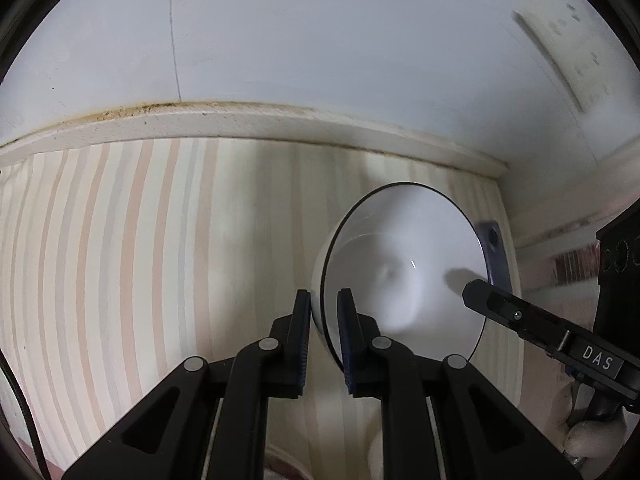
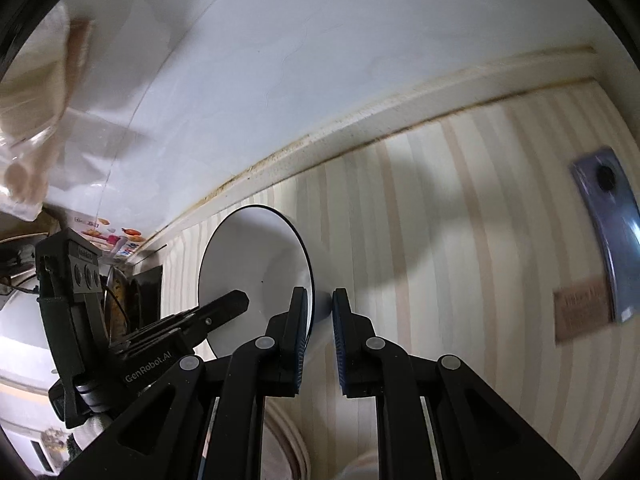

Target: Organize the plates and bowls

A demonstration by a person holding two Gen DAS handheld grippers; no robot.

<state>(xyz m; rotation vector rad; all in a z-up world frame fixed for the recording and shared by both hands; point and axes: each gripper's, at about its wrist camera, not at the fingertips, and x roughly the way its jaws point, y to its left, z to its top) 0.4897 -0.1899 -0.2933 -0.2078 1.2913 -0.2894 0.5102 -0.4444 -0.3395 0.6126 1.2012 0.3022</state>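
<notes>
1. The left hand-held gripper (image 1: 324, 304) pinches the white bowl (image 1: 404, 264) by its rim, lower right of centre in its own view.
2. The right hand-held gripper (image 2: 320, 304) pinches the opposite rim, above the striped worktop (image 2: 460, 240).

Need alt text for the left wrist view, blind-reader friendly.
A white bowl with a thin dark rim is held on edge between both grippers: the left gripper straddles its near rim, and a finger of the right gripper reaches in from the right. Behind it are a striped surface and a pale wall.
</notes>
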